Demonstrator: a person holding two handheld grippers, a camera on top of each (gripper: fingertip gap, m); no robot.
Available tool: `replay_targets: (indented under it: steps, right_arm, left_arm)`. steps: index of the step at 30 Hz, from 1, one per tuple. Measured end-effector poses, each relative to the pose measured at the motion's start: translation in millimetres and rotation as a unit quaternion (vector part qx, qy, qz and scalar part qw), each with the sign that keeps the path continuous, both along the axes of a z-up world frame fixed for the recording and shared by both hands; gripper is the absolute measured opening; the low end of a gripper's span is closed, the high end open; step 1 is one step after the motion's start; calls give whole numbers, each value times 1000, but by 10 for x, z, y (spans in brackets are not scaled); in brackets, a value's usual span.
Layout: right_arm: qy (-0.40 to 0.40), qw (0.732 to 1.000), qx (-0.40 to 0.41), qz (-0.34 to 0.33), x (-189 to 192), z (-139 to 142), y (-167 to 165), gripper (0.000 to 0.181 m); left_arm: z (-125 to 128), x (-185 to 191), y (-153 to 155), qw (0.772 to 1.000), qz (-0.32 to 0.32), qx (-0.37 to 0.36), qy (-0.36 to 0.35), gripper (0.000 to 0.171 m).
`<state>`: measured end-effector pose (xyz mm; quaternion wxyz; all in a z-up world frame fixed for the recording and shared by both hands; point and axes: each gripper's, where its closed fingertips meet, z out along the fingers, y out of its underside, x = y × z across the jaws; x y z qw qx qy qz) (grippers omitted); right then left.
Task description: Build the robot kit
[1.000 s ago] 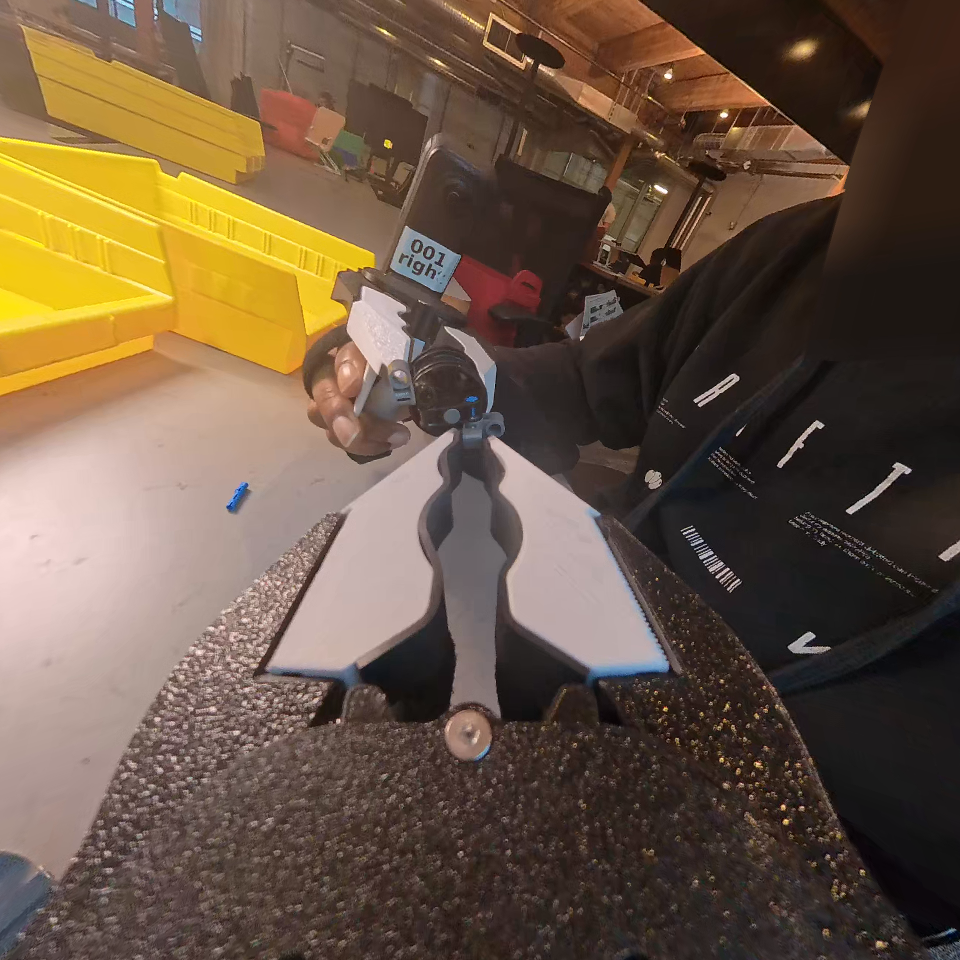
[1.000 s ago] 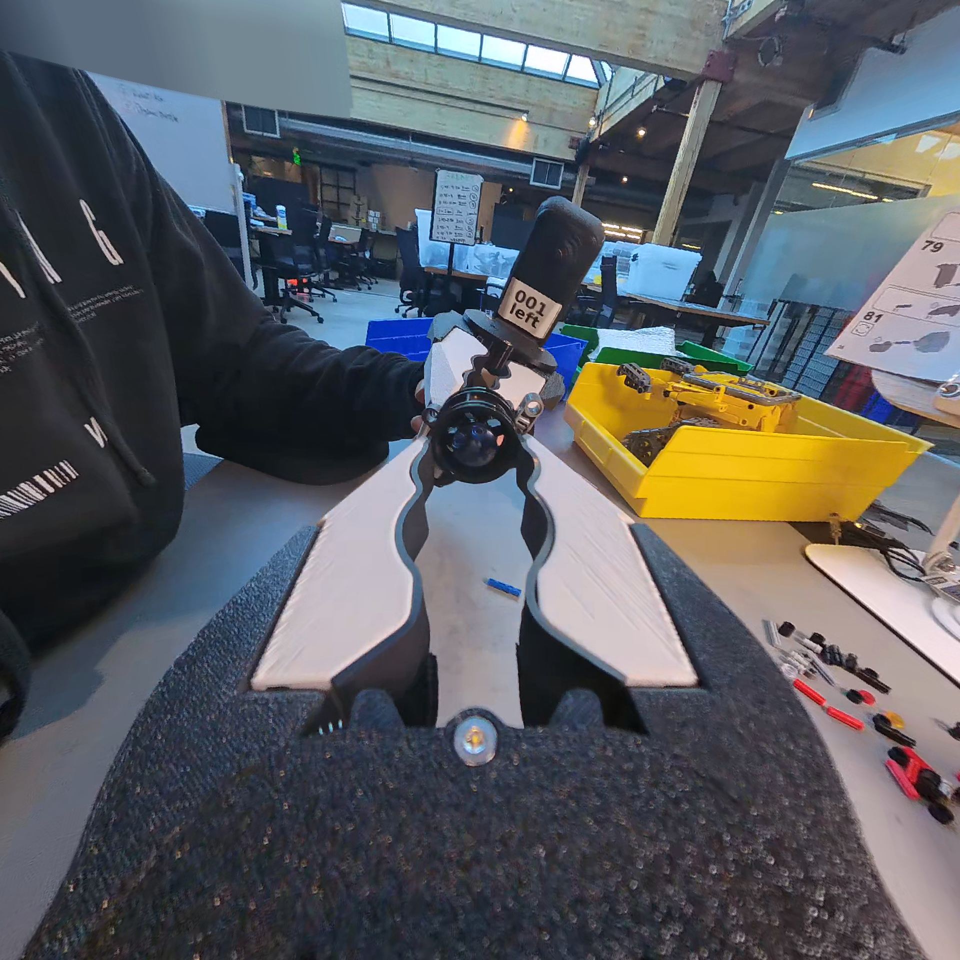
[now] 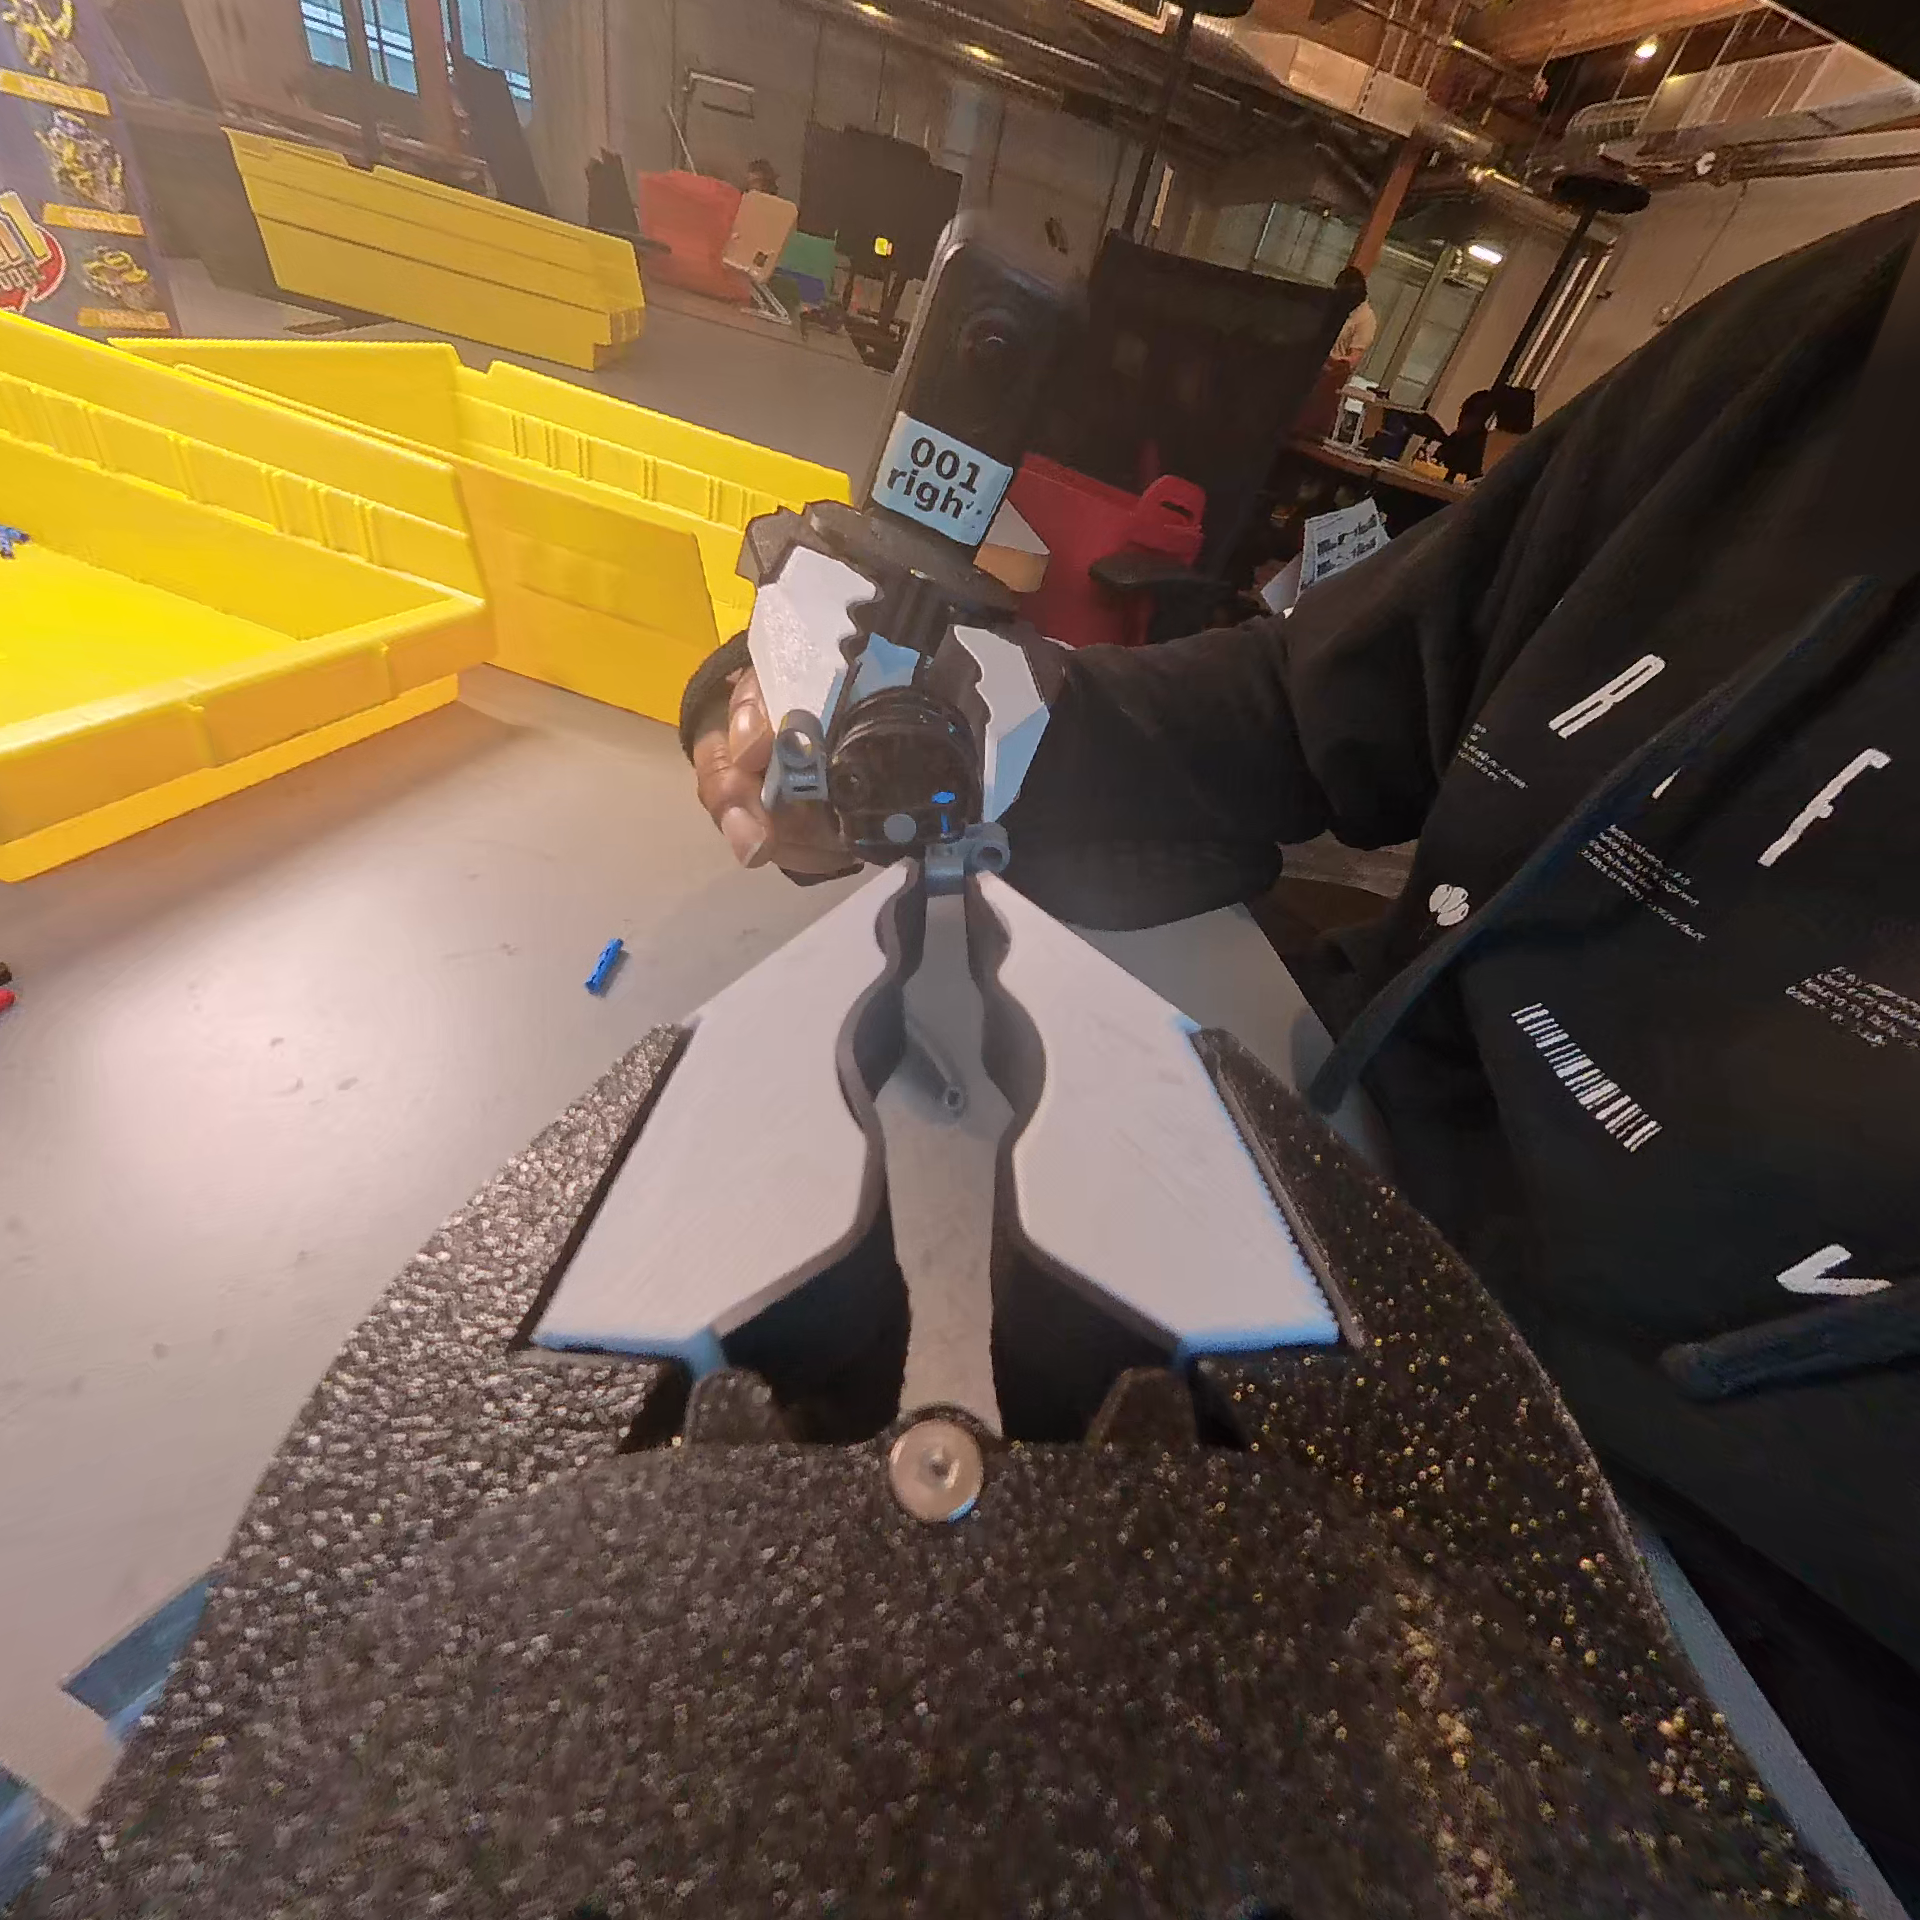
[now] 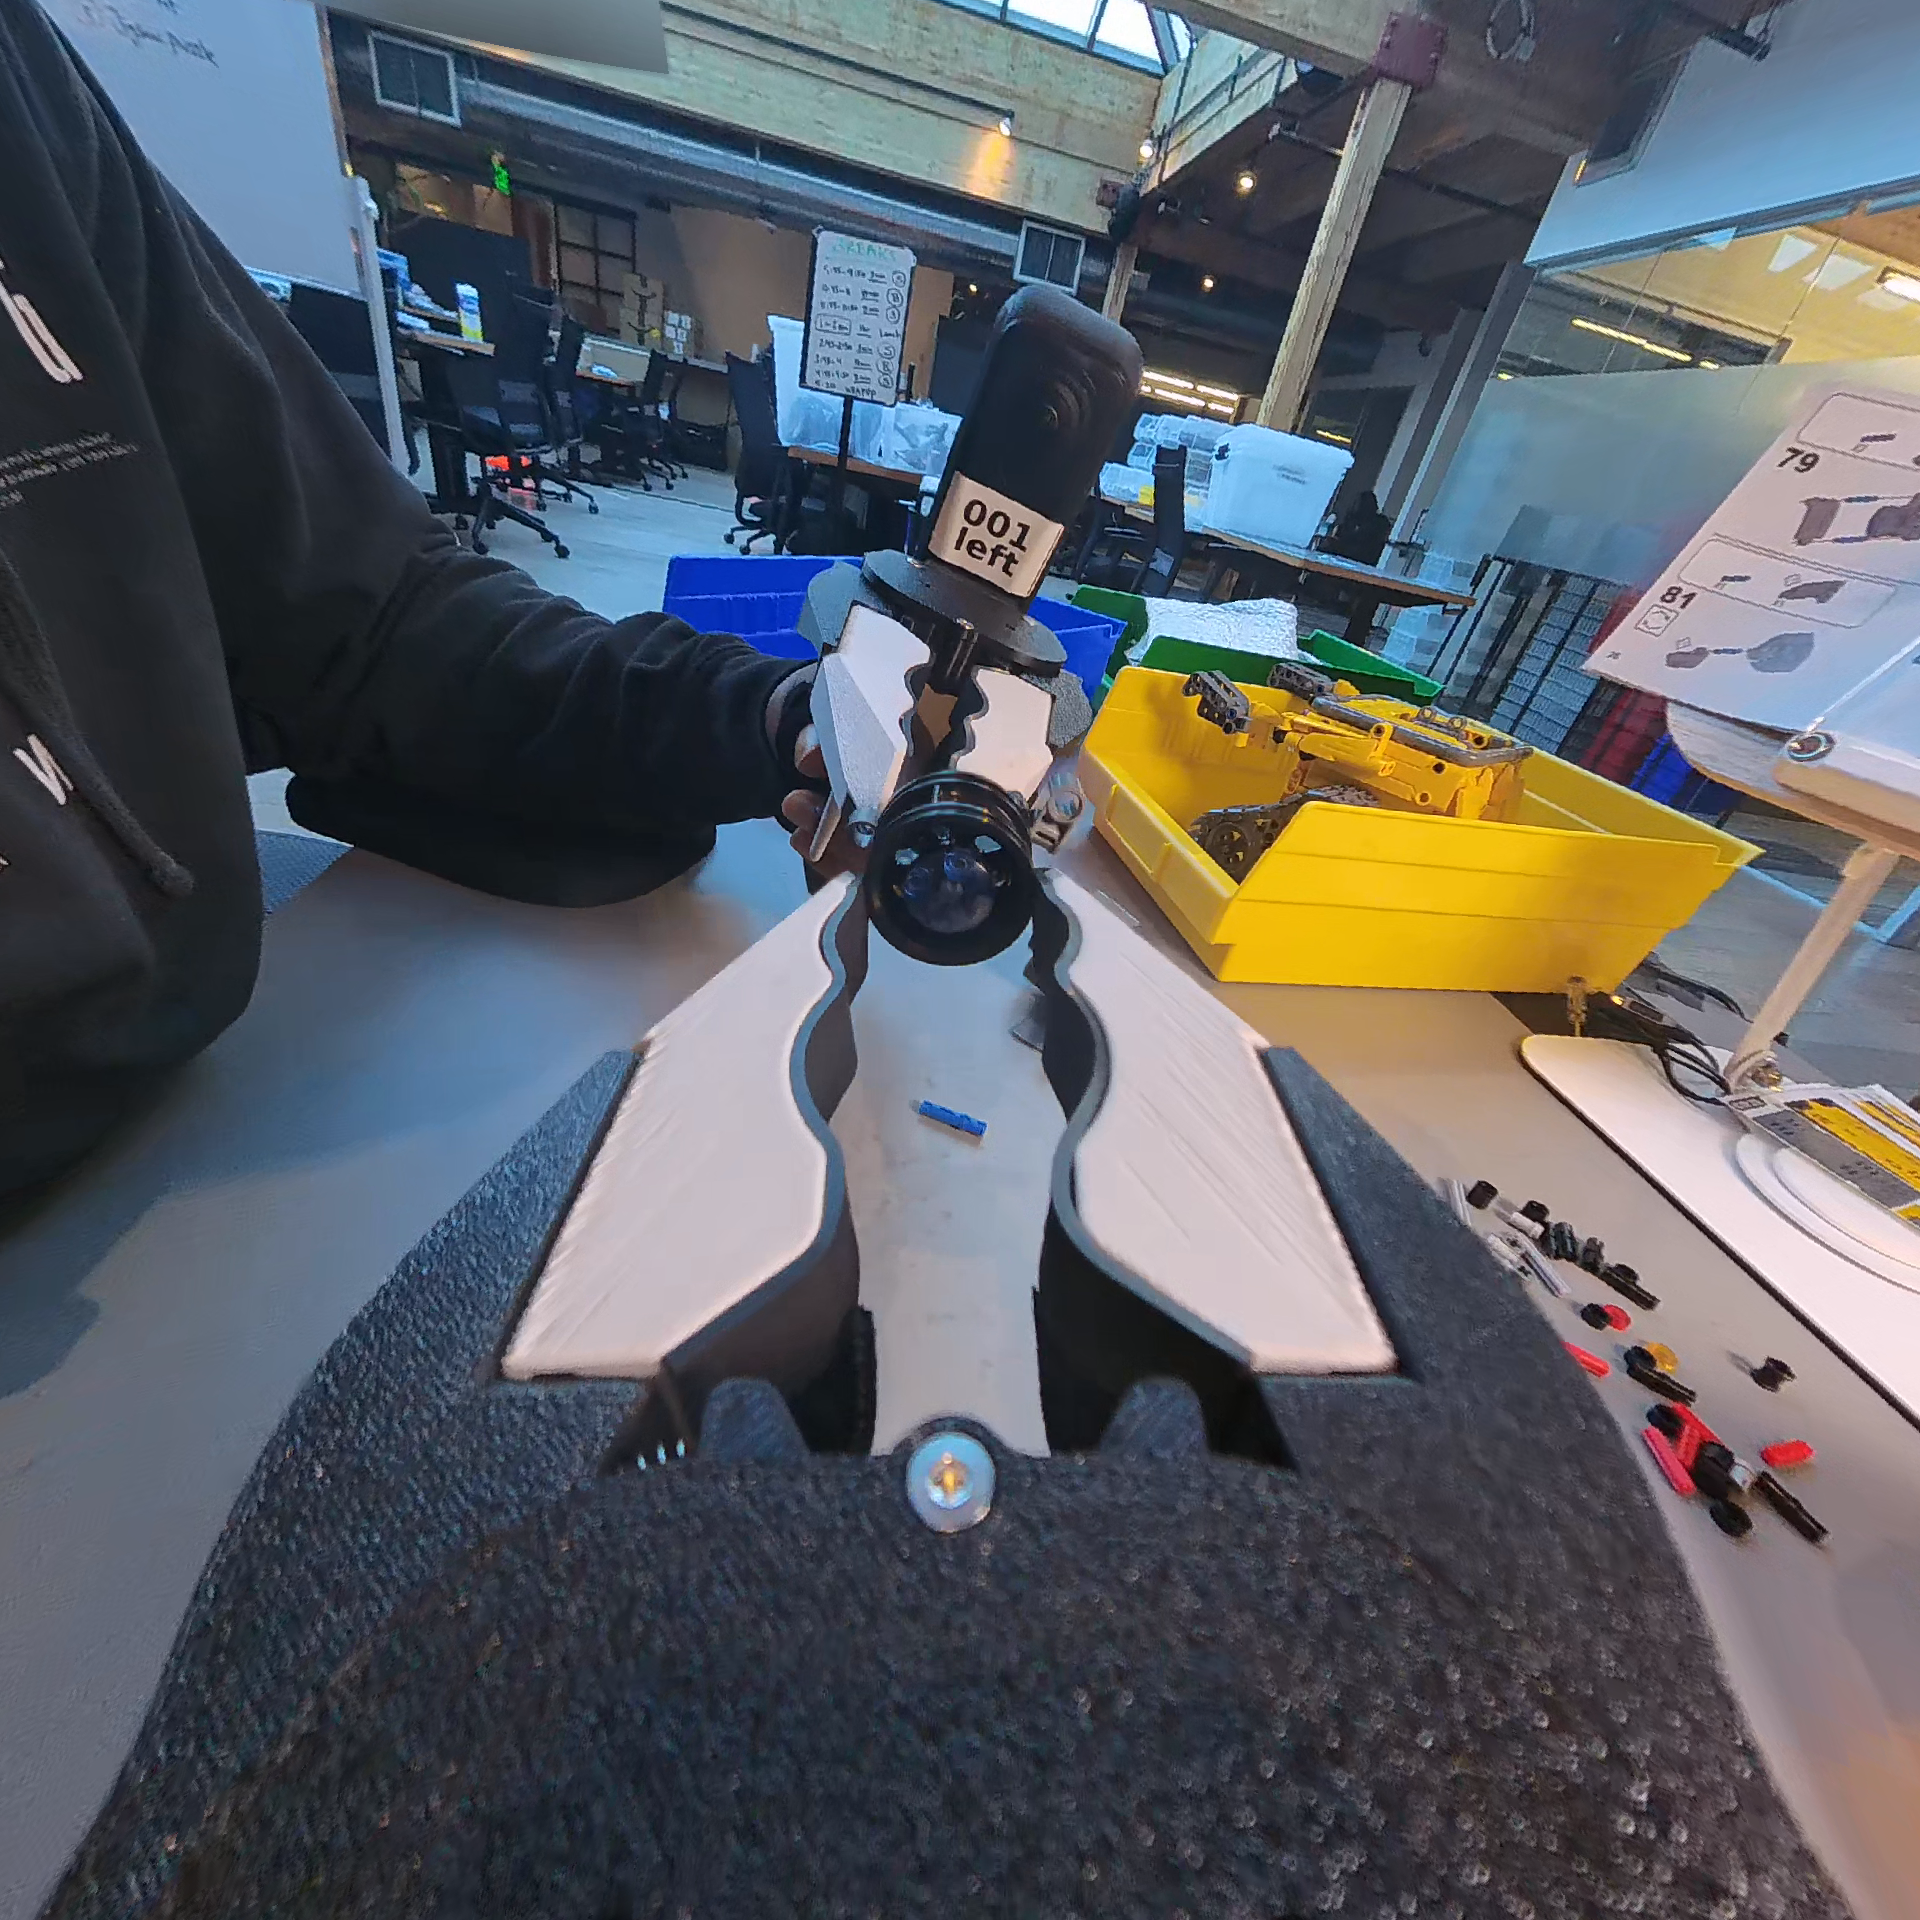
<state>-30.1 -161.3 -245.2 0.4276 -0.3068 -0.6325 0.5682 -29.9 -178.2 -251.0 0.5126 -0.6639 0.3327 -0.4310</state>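
My left gripper (image 3: pixel 943 878) is shut on a small grey connector piece (image 3: pixel 968 856) at its fingertips. It faces my right gripper (image 3: pixel 883 727), held in a hand, tip to tip above the grey table (image 3: pixel 312 1091). The grey piece touches the black wheel (image 3: pixel 902 774) that the right gripper holds. In the right wrist view, my right gripper (image 4: pixel 951 899) is shut on that black wheel (image 4: pixel 951 883), with the left gripper (image 4: pixel 935 717) right behind it. A blue pin (image 4: pixel 951 1117) lies on the table below; it also shows in the left wrist view (image 3: pixel 605 964).
Yellow bins (image 3: pixel 260 644) stand at the left. A yellow bin (image 4: pixel 1455 914) holding a yellow model (image 4: pixel 1361 743) stands at the right. Several small black and red parts (image 4: pixel 1683 1434) lie nearby. An instruction sheet (image 4: pixel 1808 540) stands on a holder. A person's black sleeve (image 4: pixel 468 707) crosses the table. The tips of both grippers are at nearly the same place.
Both grippers stay tip to tip with the same pieces held. Both views have shifted a little. A small grey pin now shows on the table between the left fingers.
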Motion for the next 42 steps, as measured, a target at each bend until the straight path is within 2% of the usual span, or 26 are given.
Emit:
replay_targets:
  steps: [7, 11, 16, 22, 28, 42]
  right_arm:
    - [-57, 997, 45, -14, -63, -259, 6, 32]
    - [-128, 988, 89, -15, -76, -548, -8, 32]
    - [-212, 966, 150, -13, -76, -918, -44, 32]
    - [-272, 942, 198, -8, -68, -1165, -38, 31]
    - [-307, 930, 204, 3, -61, -1260, -32, 32]
    - [-308, 932, 193, 13, -64, -1244, -43, 33]
  left_arm:
    - [-231, -67, -4, 999, -15, -24, 25, 6]
    - [-537, -88, -27, 993, -22, -49, 109, 6]
    - [-944, -94, -72, 972, -29, -72, 222, 6]
    - [-1190, -118, -84, 951, -25, -87, 296, 6]
    - [-1261, -146, -85, 942, -20, -92, 323, 6]
    - [-1206, -216, -170, 941, -34, -101, 322, 11]
